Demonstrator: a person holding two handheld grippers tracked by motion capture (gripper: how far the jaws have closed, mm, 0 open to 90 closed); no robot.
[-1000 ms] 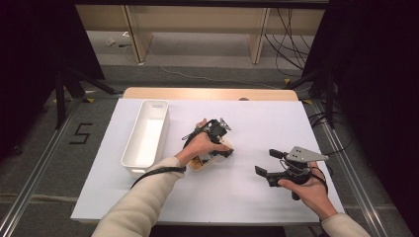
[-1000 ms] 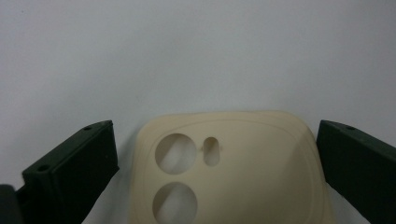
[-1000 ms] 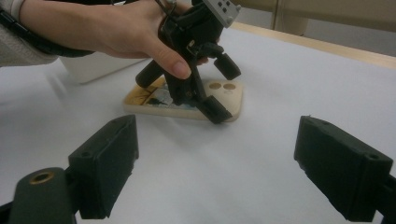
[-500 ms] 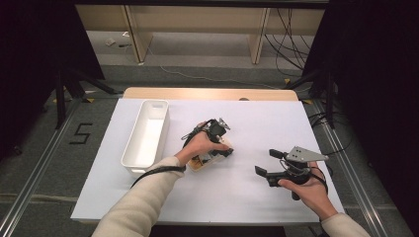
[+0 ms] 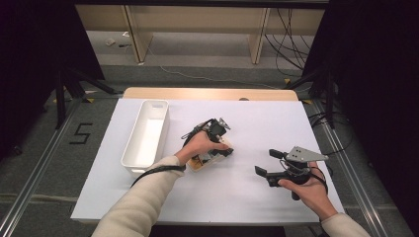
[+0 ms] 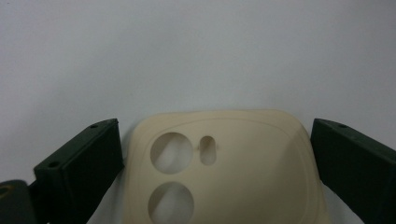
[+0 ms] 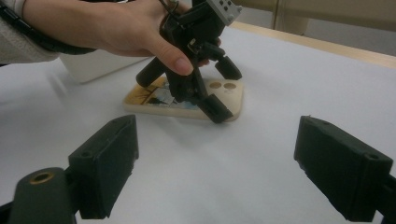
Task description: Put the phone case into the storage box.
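— Where is your left gripper (image 5: 223,148) sitting right now?

— I am holding it tilted down over the cream phone case (image 6: 224,168), near the middle of the white table (image 5: 257,123). Its jaws are standing spread, one on each side of the case's camera-hole end, with the left one just at the edge and the right one a little off it. I am not gripping the case; it is lying flat on the table.

— And from the other side?

— In the right gripper view I am seeing the same phone case (image 7: 184,105) with a picture on its face, and my left hand (image 7: 116,25) wrapped around the tool above it.

— What about your right gripper (image 5: 269,163)?

— I am holding it well apart from the case, near the table's right side, jaws wide apart with nothing between them.

— Anything else nearby?

— A white bin (image 5: 146,136) is standing to the left of my left hand.
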